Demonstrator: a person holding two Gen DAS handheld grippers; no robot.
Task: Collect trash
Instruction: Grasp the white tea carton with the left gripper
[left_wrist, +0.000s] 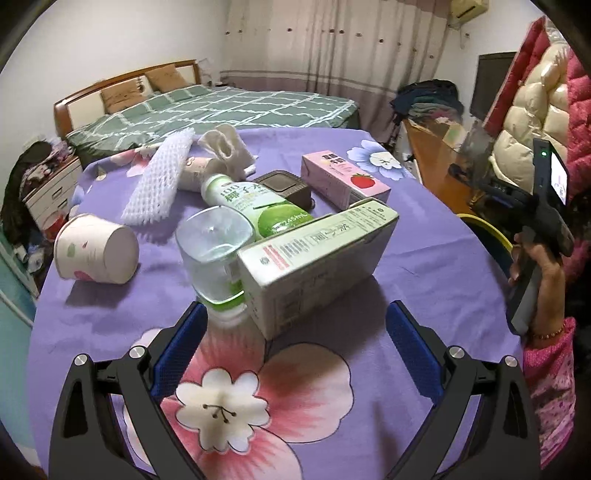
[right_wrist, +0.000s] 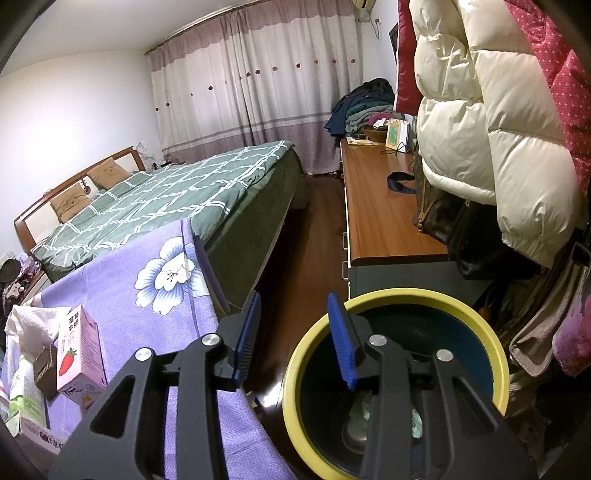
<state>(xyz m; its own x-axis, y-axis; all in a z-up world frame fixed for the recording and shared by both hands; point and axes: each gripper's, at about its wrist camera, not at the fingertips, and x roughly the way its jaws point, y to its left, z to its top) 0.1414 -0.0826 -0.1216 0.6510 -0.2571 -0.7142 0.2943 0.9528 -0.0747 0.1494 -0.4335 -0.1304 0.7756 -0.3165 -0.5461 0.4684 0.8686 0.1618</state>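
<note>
Purple flowered cloth (left_wrist: 424, 280) covers the table, with bare room at lower centre of my left view, where my left gripper (left_wrist: 295, 325) hangs spread wide and empty just short of the white carton (left_wrist: 317, 251) and the clear bottle (left_wrist: 229, 236) leaning against it. Behind them, crowding mid-frame, lie a tipped paper cup (left_wrist: 98, 254), foam netting (left_wrist: 159, 181), a dark box (left_wrist: 282, 186) and a pink strawberry carton (left_wrist: 343, 181). Only my right view shows the yellow-rimmed bin (right_wrist: 295, 369) on the floor past the table's edge, some trash at its bottom; my right gripper (right_wrist: 293, 339) hangs over its rim, parted, holding nothing.
</note>
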